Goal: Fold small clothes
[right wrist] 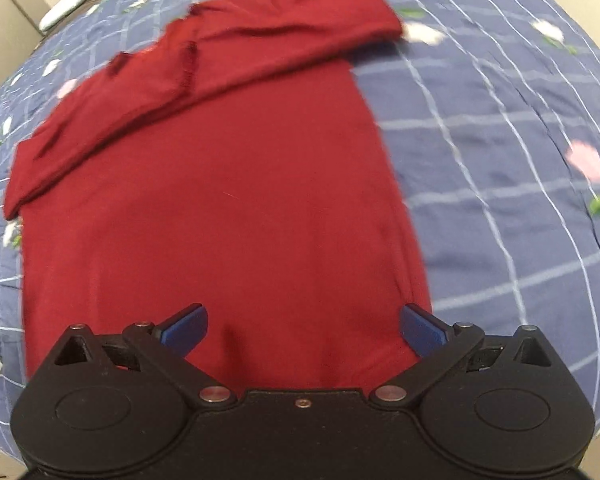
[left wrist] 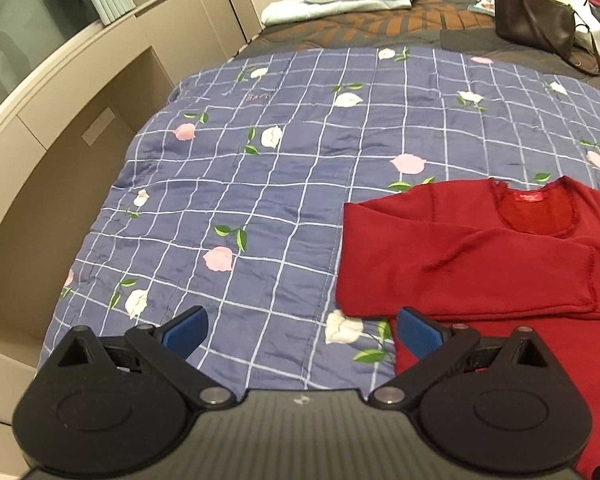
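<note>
Both grippers, left [left wrist: 302, 332] and right [right wrist: 303, 330], gape empty above soft dark-red knit sweater [right wrist: 220, 208], sleeves folded across, on blue checked floral quilt [left wrist: 240, 184].

Both wrist cams low over bed, fwd-facing; shared: red top [left wrist: 480, 256] [right wrist: 220, 208]

Left tool [left wrist: 302, 330] gapes above quilt [left wrist: 260, 184] beside red sweater [left wrist: 480, 256].

The left gripper [left wrist: 301, 334] was wide open, its blue fingers [left wrist: 186, 332] far apart. The right gripper [right wrist: 303, 330] was wide open too, holding nothing.
</note>
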The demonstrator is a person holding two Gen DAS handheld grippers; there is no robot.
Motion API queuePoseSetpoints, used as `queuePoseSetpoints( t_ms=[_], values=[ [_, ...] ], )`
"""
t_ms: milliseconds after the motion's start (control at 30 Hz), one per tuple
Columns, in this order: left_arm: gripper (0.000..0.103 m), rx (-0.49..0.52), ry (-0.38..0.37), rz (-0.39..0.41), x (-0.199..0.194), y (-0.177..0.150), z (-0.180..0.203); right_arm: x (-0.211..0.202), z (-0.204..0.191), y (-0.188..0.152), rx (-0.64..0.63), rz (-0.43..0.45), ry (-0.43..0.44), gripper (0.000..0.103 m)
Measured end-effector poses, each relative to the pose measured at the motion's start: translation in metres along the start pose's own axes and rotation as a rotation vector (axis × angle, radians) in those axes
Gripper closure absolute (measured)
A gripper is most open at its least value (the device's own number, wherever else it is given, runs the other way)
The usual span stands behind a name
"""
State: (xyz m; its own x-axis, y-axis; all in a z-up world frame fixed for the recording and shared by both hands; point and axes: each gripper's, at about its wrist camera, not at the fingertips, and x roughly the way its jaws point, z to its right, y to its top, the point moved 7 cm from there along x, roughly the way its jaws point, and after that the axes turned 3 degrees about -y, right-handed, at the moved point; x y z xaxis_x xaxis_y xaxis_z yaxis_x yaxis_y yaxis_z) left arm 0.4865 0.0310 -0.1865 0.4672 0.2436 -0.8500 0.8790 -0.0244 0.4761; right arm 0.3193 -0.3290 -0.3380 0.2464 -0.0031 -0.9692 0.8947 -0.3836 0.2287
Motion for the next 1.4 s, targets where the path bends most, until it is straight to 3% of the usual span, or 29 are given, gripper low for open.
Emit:
queuePoseSetpoints(
  t_ms=[267,367,533,800,967,1167,1400],
  values=[
    [0.0,-0.026,0.039,0.037,-0.061,-0.032,0.016,-0.007,0.081,-0.029,-0.049,0.003,-0.125,0.001],
    [0.0,-0.033,0.05,0.049,-0.085,-0.046,0.023,-0.013,0.106,-0.039,-0.122,0.021,-0.17,0.001],
    [0.0,-0.048,0.059,0.075,-0.125,-0.066,0.033,-0.025,0.121,-0.048,-0.246,0.085,-0.159,0.001],
    [0.0,-0.063,0.085,0.102,-0.173,-0.09,0.037,-0.054,0.1,-0.049,-0.437,0.198,-0.158,0.001],
    [0.0,-0.071,0.093,0.069,-0.182,-0.105,0.034,-0.083,0.073,-0.055,-0.573,0.309,-0.086,0.001],
    [0.0,-0.064,0.087,0.006,-0.169,-0.124,0.038,-0.087,0.031,-0.074,-0.824,0.39,-0.023,0.001],
    [0.0,-0.055,0.068,-0.093,-0.13,-0.151,0.049,-0.063,-0.004,-0.099,-0.993,0.374,0.021,0.001]
  ],
)
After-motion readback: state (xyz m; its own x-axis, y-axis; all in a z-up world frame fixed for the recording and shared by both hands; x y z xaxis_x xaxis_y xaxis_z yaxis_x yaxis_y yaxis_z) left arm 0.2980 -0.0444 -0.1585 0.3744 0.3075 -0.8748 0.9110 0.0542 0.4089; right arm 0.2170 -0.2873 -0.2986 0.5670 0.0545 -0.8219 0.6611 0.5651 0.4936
